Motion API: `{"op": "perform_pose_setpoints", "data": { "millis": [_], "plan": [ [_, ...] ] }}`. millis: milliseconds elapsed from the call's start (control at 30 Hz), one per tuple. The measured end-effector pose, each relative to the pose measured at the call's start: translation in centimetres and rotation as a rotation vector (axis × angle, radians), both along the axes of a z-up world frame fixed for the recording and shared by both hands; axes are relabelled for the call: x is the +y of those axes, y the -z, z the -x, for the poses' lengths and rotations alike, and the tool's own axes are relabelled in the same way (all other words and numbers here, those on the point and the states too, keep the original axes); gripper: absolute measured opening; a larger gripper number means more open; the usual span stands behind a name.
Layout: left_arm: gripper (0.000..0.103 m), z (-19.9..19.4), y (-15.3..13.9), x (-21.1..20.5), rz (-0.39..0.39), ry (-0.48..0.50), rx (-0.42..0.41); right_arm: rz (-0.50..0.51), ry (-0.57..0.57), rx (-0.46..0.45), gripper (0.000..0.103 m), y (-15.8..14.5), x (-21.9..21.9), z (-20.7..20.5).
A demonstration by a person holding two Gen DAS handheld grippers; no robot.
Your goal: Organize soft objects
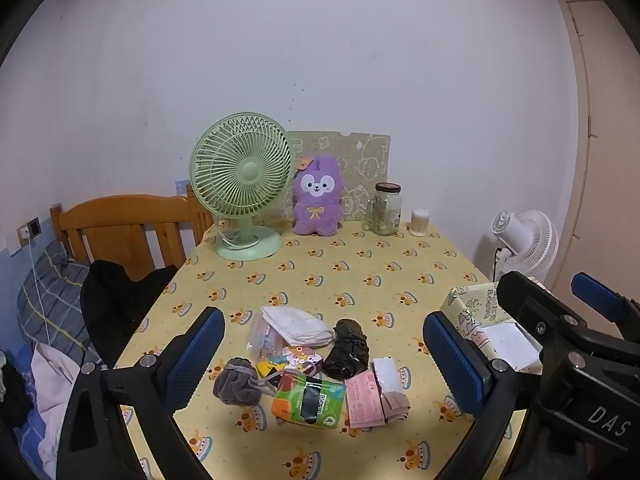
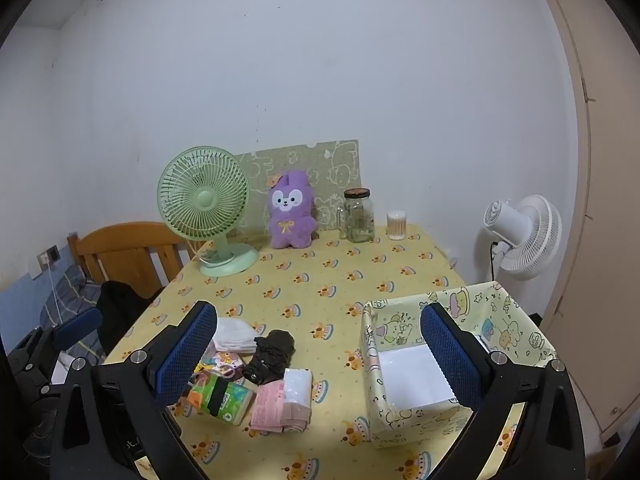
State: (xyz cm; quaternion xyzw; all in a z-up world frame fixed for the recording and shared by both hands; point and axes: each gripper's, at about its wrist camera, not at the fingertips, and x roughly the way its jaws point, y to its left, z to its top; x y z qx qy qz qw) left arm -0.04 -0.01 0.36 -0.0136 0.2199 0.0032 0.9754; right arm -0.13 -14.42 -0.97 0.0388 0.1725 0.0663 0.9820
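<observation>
A heap of soft items lies on the yellow tablecloth (image 1: 340, 276): a grey drawstring pouch (image 1: 236, 381), a green tissue pack (image 1: 308, 400), a pink pack (image 1: 366, 400), a black crumpled bag (image 1: 346, 349), a white folded cloth (image 1: 300, 324). The heap also shows in the right wrist view, with the green pack (image 2: 220, 396) and black bag (image 2: 270, 356). An open patterned box (image 2: 456, 360) stands right of it. My left gripper (image 1: 324, 364) is open above the heap. My right gripper (image 2: 320, 356) is open and empty, between heap and box.
At the table's back stand a green desk fan (image 1: 242, 184), a purple plush toy (image 1: 318, 196), a glass jar (image 1: 386, 210) and a small cotton swab container (image 1: 419, 223). A wooden bed frame (image 1: 128, 228) and dark clothing (image 1: 116, 300) are left. A white floor fan (image 2: 520, 236) stands right.
</observation>
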Motion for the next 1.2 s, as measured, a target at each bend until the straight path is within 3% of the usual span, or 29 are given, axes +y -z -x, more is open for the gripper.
{"op": "perform_pose_setpoints", "data": {
  "millis": [1200],
  "plan": [
    [0.100,0.09,-0.04,-0.35,0.000,-0.008,0.004,0.007,0.000,0.000,0.103,-0.19,0.45,0.04]
  ]
}}
